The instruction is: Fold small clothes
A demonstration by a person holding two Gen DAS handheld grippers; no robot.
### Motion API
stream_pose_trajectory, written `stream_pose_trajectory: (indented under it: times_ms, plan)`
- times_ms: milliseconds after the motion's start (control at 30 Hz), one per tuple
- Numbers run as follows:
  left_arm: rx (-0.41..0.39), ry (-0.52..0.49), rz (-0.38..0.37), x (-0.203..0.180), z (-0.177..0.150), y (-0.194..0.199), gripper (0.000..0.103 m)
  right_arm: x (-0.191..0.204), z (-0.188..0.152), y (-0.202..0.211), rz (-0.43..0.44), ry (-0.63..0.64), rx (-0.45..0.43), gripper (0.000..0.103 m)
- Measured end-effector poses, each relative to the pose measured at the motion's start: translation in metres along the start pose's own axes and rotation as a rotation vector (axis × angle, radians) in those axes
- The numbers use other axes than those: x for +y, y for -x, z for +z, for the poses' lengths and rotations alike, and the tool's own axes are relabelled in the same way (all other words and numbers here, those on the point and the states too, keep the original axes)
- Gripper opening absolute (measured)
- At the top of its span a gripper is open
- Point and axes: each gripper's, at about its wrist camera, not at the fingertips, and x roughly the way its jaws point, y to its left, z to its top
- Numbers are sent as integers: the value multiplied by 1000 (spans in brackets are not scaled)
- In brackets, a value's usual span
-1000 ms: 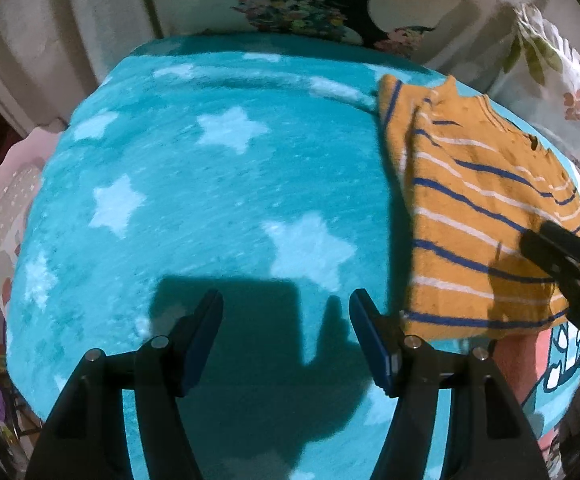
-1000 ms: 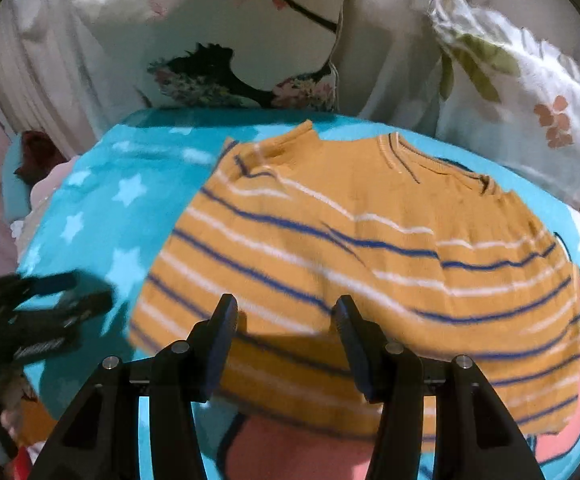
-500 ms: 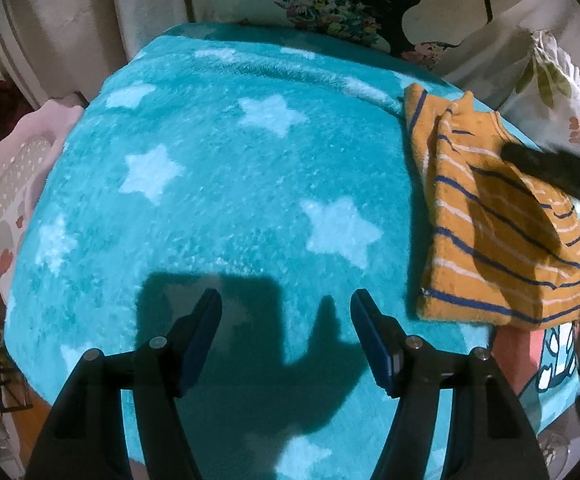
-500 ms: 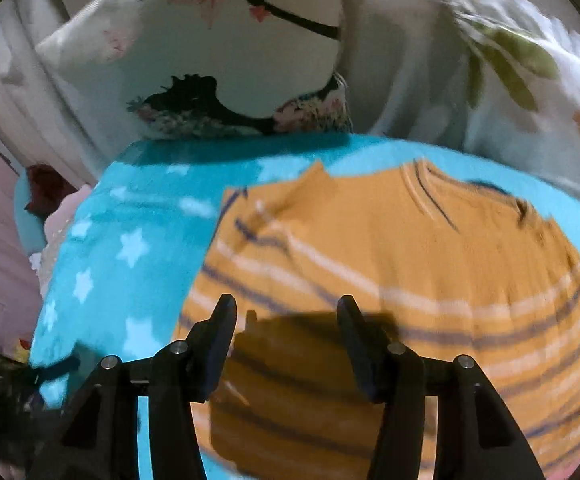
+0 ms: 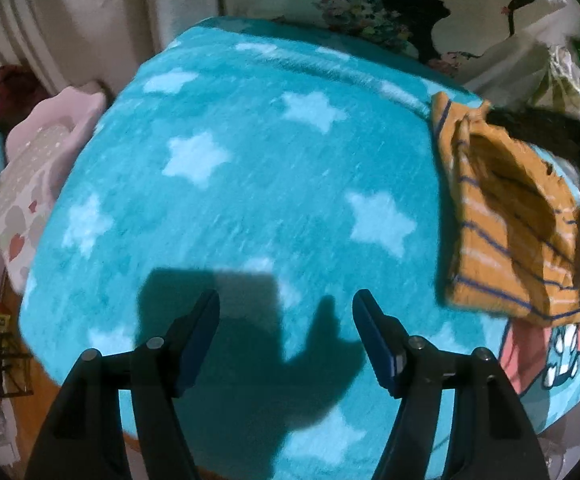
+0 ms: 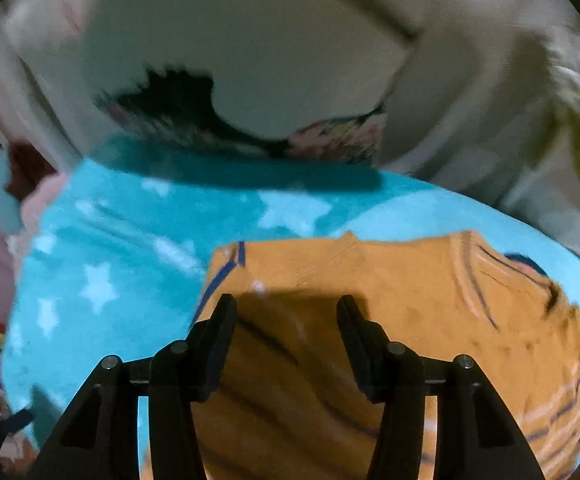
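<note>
An orange sweater with blue and white stripes [image 5: 506, 216] lies folded on the right side of a turquoise star blanket [image 5: 249, 184]. In the right wrist view the sweater [image 6: 430, 296] fills the lower middle. My right gripper [image 6: 285, 308] is open and empty, low over the sweater's near left part, casting a shadow on it. My left gripper [image 5: 285, 304] is open and empty over bare blanket, well left of the sweater. A dark blurred shape, the right gripper, hangs over the sweater at the right edge of the left wrist view.
Printed pillows [image 5: 390, 4] line the far side of the bed, with more pillows [image 6: 530, 120] at the right. A pink cushion [image 5: 41, 152] lies off the blanket's left edge. A cartoon print [image 5: 550, 352] on the blanket shows below the sweater.
My right gripper has moved forward and down over the sweater, so it now sits closer and larger in view. My left gripper has drawn back and left, leaving the sweater farther right.
</note>
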Motion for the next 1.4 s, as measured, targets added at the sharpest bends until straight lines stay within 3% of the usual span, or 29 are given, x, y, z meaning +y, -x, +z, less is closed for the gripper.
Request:
stream_pose_trajectory:
  times_ms: [233, 300, 500, 600, 700, 867, 1000, 1033, 1067, 1100, 1167, 1400]
  plan:
    - [-49, -85, -179, -38, 62, -11, 77, -4, -79, 67, 12, 50, -45, 57]
    - [-38, -137, -243, -57, 81, -22, 78, 7, -105, 75, 13, 90, -43, 57]
    - [50, -252, -330, -104, 117, -62, 78, 70, -164, 66, -40, 320, -40, 61]
    - [111, -245, -395, -112, 132, -84, 78, 98, -179, 51, -141, 454, -60, 61]
    - [147, -247, -433, -121, 143, -98, 78, 111, -186, 34, -217, 503, -68, 61]
    - [162, -274, -449, -140, 152, -107, 79, 122, -183, 19, -257, 525, -92, 61]
    - [156, -226, -467, -146, 159, -113, 79, 131, -176, 9, -271, 567, -129, 61]
    - [154, -211, -464, -146, 160, -114, 76, 133, -172, 8, -264, 572, -133, 61]
    - [148, -201, -441, -146, 162, -114, 56, 132, -169, 8, -243, 563, -126, 50]
    - [152, -195, -420, -147, 163, -114, 29, 130, -165, 8, -202, 538, -104, 28]
    - [175, -152, -423, -144, 166, -114, 17, 125, -157, 9, -180, 494, -93, 12]
    - [83, -163, -405, -174, 152, -58, 13, 76, -138, 61, -82, 333, -187, 9]
